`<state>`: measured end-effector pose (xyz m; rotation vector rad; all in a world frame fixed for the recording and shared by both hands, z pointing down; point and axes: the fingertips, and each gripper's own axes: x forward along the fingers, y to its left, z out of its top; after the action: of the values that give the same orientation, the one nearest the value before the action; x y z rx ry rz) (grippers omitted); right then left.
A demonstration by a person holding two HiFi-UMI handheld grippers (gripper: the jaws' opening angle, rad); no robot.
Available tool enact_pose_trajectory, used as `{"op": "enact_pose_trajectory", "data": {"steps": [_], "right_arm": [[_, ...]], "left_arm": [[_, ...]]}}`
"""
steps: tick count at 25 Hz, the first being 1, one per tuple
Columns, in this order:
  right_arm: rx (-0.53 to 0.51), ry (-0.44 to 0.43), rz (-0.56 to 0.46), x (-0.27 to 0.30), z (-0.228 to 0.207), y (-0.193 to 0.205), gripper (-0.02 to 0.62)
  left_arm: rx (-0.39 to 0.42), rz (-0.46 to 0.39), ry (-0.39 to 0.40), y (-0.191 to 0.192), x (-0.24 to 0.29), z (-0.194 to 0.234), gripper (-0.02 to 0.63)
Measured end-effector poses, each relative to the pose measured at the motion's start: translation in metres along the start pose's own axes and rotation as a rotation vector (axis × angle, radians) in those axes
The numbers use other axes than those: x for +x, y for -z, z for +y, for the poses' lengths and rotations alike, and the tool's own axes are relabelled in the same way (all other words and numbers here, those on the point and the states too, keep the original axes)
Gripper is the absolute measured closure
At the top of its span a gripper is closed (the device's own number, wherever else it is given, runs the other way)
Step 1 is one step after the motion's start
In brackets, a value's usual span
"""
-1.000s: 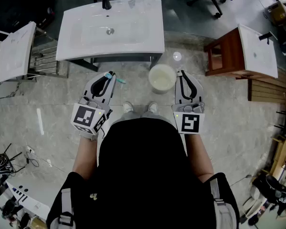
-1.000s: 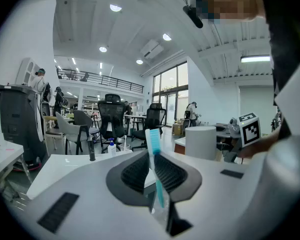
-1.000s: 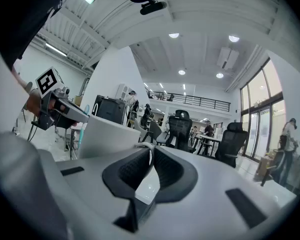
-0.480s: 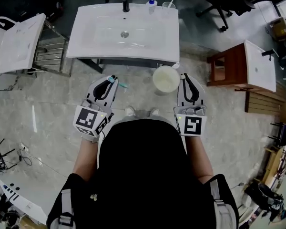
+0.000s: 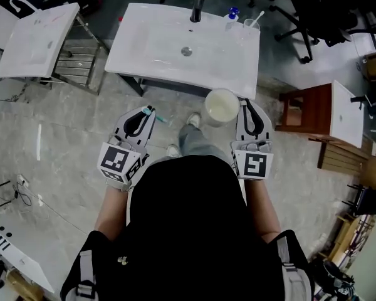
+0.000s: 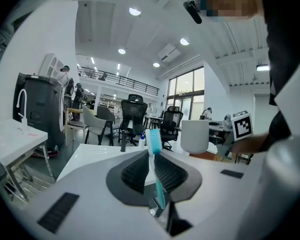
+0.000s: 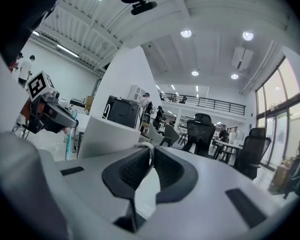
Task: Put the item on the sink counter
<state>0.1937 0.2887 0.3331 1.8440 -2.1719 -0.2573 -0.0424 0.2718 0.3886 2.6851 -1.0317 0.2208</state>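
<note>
The white sink counter [image 5: 144, 55] stands ahead of me, a drain in its basin. My left gripper [image 5: 146, 110] is shut on a teal toothbrush [image 5: 155, 114], which sticks out past the jaw tips; in the left gripper view the toothbrush [image 6: 155, 169] stands upright between the pads of the left gripper [image 6: 152, 153]. My right gripper [image 5: 243, 101] is shut on the rim of a white cup [image 5: 221, 107], held just short of the counter's front edge. In the right gripper view the cup [image 7: 107, 134] fills the left side beyond the right gripper [image 7: 151, 148].
On the counter's back edge stand a black faucet [image 5: 197, 6], a blue-pump soap bottle [image 5: 231, 16] and a glass with a brush [image 5: 251, 24]. A second white basin on a metal rack [image 5: 41, 36] is at left, a wooden stand with a basin [image 5: 329, 118] at right. Office chairs stand behind.
The sink counter has come nearer and shifted right in the head view as the person steps forward. Both grippers keep their holds and stay level in front of the body.
</note>
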Motion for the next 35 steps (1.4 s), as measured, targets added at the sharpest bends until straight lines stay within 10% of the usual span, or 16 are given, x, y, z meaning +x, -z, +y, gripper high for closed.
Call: {"op": "enact_pose_trajectory", "data": {"steps": [16,35], "right_arm": [[0.069,-0.160,-0.071,0.187,-0.011,-0.012,0.546],[0.138,-0.174,-0.028,0.287,-0.022,0.012,0.546]], "left_arm": [[-0.023,0.025,-0.161,-0.039,0.081,0.115,0.558],[-0.030,0.081,-0.176,-0.068,0.167,0.184,0.558]]}}
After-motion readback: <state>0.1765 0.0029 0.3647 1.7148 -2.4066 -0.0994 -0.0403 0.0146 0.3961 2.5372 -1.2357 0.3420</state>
